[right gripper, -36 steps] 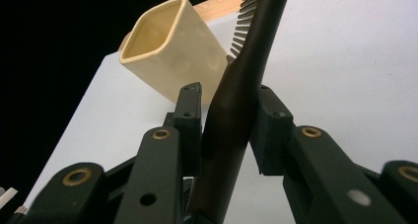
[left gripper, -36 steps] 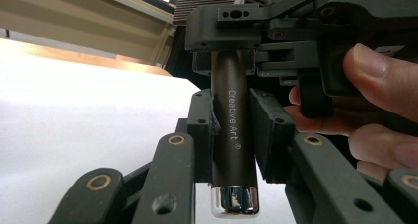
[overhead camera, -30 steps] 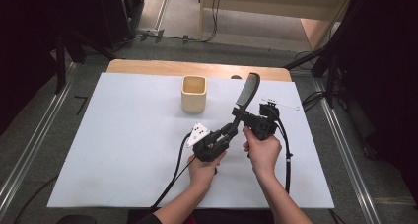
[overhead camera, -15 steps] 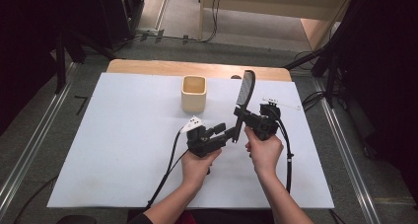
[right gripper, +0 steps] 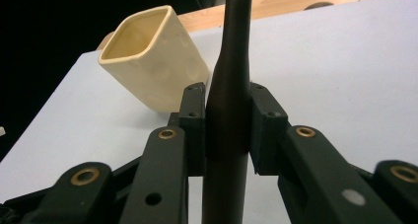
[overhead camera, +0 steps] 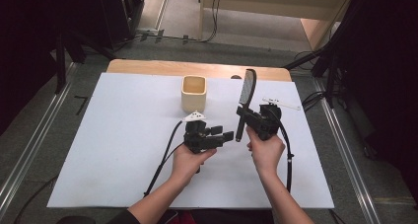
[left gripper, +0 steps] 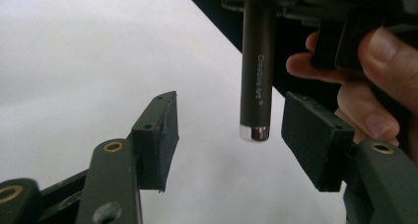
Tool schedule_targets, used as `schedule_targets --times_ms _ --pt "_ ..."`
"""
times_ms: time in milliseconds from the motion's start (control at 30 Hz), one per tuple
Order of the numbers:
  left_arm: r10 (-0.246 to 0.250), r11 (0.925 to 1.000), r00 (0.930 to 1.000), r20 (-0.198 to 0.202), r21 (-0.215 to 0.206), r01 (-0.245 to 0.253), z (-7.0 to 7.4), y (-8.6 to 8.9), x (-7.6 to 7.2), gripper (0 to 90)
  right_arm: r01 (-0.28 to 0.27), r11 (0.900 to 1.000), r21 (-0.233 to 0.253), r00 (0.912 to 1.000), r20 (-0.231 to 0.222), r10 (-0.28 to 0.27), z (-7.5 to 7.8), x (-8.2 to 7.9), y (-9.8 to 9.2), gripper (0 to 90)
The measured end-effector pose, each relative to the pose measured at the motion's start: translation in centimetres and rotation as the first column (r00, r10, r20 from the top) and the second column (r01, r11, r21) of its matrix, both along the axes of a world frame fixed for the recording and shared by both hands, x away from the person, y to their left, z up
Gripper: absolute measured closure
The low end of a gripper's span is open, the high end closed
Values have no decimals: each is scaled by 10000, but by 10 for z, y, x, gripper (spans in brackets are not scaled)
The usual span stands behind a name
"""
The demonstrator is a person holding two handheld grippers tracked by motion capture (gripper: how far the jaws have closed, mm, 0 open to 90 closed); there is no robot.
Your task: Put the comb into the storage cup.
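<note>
The right gripper [overhead camera: 245, 119] pinches a dark brush [overhead camera: 245, 99]; the spread left gripper [left gripper: 231, 135] flanks its handle end. A cream cup [overhead camera: 193, 93] stands nearby on the white surface [overhead camera: 118, 135].

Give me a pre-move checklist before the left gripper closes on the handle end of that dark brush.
1. Right gripper shut on the dark long-handled brush: ok, both pads press the handle.
2. Left gripper open: ok, jaws stand wide apart.
3. Silver-capped handle tip between the left jaws: ok, though it sits nearer the right-hand pad, touching neither.
4. Brush held off the white table sheet: ok, head up and tilted.
5. Cream square ceramic cup upright and apart from both grippers: ok.
6. Depth of the tip along the left pads: cannot tell.
</note>
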State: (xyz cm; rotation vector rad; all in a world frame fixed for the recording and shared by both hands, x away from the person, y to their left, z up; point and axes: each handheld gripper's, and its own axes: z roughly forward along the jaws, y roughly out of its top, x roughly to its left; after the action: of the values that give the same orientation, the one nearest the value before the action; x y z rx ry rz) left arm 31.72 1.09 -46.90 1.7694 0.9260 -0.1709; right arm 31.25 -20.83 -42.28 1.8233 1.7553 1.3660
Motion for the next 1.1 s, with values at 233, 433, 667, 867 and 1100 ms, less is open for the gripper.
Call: schedule_targets --times_ms 233,433,667,867,1100 --pt "-851 9909 9960 -256 1028 873 8 10 -2 363 -54 9985 -548 9989 460 79 0 -2 0 698" --pt "-1454 9725 9882 -490 1764 1518 8 17 -4 361 -59 9969 -784 9981 613 108 0 -4 2 699" --pt "-2118 9476 9728 -934 2240 2278 4 19 -3 354 -160 9982 -573 9955 923 213 1 -7 3 698" --pt "-2491 9295 9628 -1050 2533 2681 3 22 -1 354 -258 9981 -553 9938 1067 316 3 -9 4 699" --pt "-2922 9019 9530 -798 3084 3024 6 31 -2 355 -406 9975 -585 9891 1392 485 3 -12 6 699"
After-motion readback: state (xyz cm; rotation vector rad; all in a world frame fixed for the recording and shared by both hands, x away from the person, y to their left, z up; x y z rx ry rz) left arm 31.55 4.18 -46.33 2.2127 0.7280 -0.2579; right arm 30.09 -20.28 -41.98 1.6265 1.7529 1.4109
